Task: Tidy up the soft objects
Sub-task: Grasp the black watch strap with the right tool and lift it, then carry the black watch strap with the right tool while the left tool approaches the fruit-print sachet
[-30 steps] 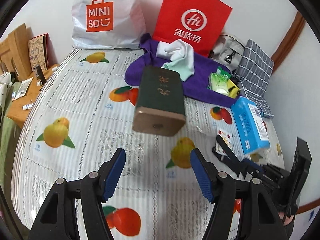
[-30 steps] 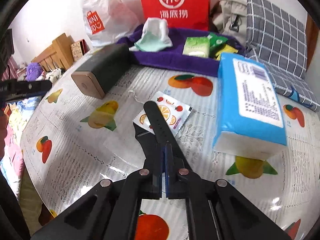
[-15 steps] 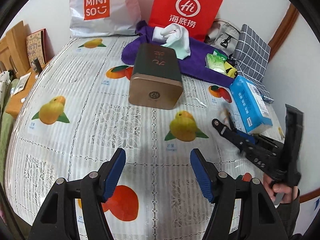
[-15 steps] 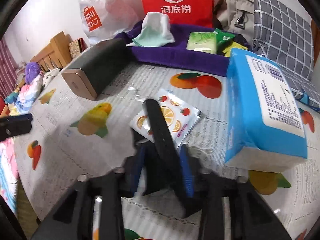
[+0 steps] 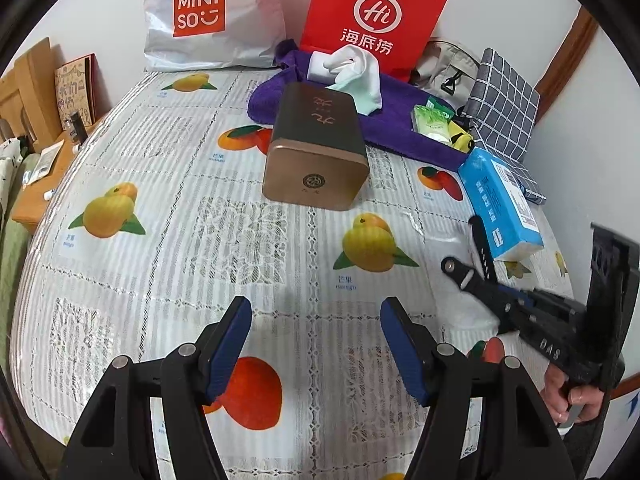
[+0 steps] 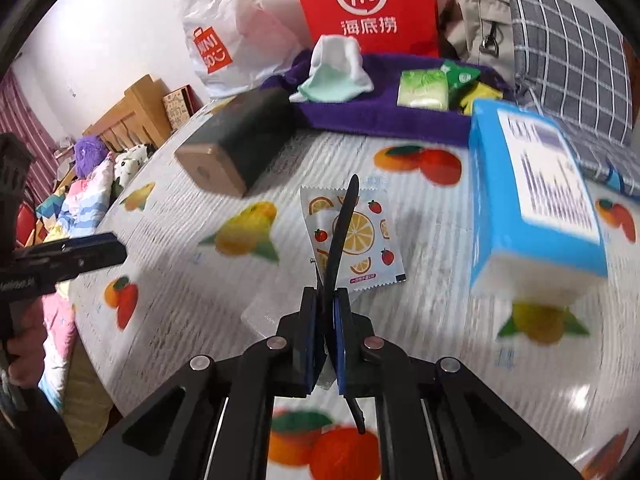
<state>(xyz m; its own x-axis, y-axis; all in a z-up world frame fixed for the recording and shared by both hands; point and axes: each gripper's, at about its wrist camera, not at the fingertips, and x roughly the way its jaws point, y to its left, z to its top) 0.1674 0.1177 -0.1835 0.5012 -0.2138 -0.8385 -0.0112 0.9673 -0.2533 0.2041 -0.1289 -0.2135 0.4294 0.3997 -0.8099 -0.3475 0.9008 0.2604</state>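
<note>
Right wrist view: catches the right gripper [image 6: 326, 320] with jaws just closing, strap [image 6: 340, 232] between them, pads pressed to it. Shows the strap edge-on now, tip up at mid-frame, not flat-faced as a second ago. Finds the sachet [image 6: 368, 236] straight behind the strap, turned corner-up, rather than to its right. Brings the tissue pack [image 6: 532, 200] larger at right. Drops the left gripper [image 6: 80, 256] from upper left to the mid-left edge.

Left wrist view: sets the tin [image 5: 320, 148] higher in frame; moves the right gripper up the right edge, with a hand [image 5: 568, 396] newly seen at lower right.
</note>
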